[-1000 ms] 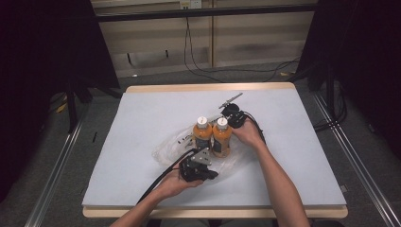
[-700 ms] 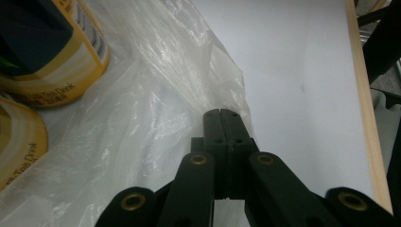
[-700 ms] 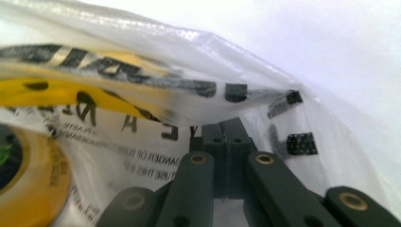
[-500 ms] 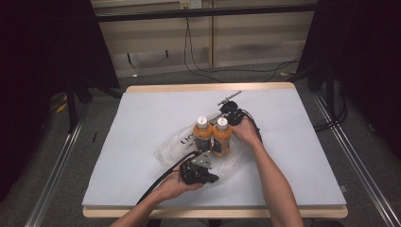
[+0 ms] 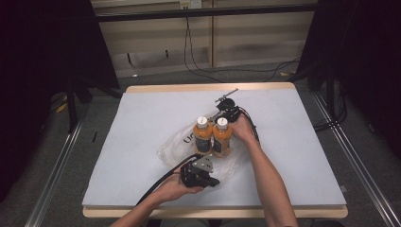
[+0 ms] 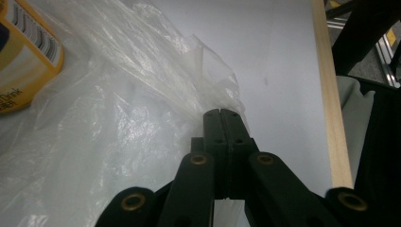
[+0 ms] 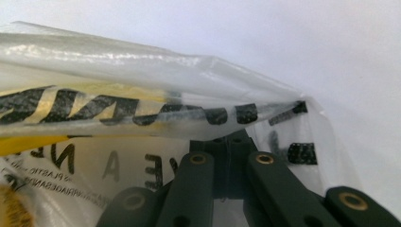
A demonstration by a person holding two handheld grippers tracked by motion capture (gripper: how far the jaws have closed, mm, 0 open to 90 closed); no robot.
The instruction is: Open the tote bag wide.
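Fingers of the left gripper (image 6: pixel 221 116) are pressed together, pinching a fold of the clear plastic bag (image 6: pixel 118 118) at its edge; in the left gripper view the film fans out from the closed tips toward an orange bottle (image 6: pixel 23 52) at the upper left. Fingers of the right gripper (image 7: pixel 231 139) are likewise closed, clamped on the bag's printed rim, with black lettering on the film stretched across in front of them.

High view: the bag (image 5: pixel 172 146) lies crumpled near the middle of the white table (image 5: pixel 142 118). Two orange bottles (image 5: pixel 213 137) with white caps stand upright, touching side by side, on or in the bag; which, cannot tell. Left gripper (image 5: pixel 210 181) sits at the bag's near edge, held in the left hand (image 5: pixel 177 189). Right gripper (image 5: pixel 222 116) sits at the far side, just behind the bottles, held in the right hand (image 5: pixel 243 128).
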